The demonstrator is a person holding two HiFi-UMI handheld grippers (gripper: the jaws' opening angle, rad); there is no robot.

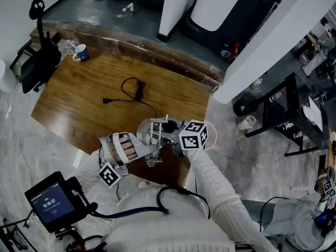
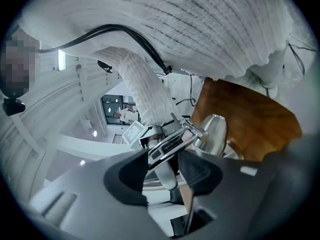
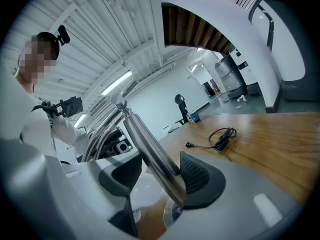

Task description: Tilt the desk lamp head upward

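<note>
The left gripper and right gripper hold open jaws astride the lamp on the wooden surface.

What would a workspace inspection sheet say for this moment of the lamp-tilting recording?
Surface: wooden table on a pale floor.
Job's things: chrome desk lamp at the table's near edge, between both grippers.
Clutter: mug at the far-left corner.
Grippers: left gripper jaws apart round a lamp bracket; right gripper jaws apart round the lamp's chrome tube; neither visibly clamping.
Cables: black cord with plug lying loose mid-table.
Surroundings: black chair at left; screen device beside the person.
</note>
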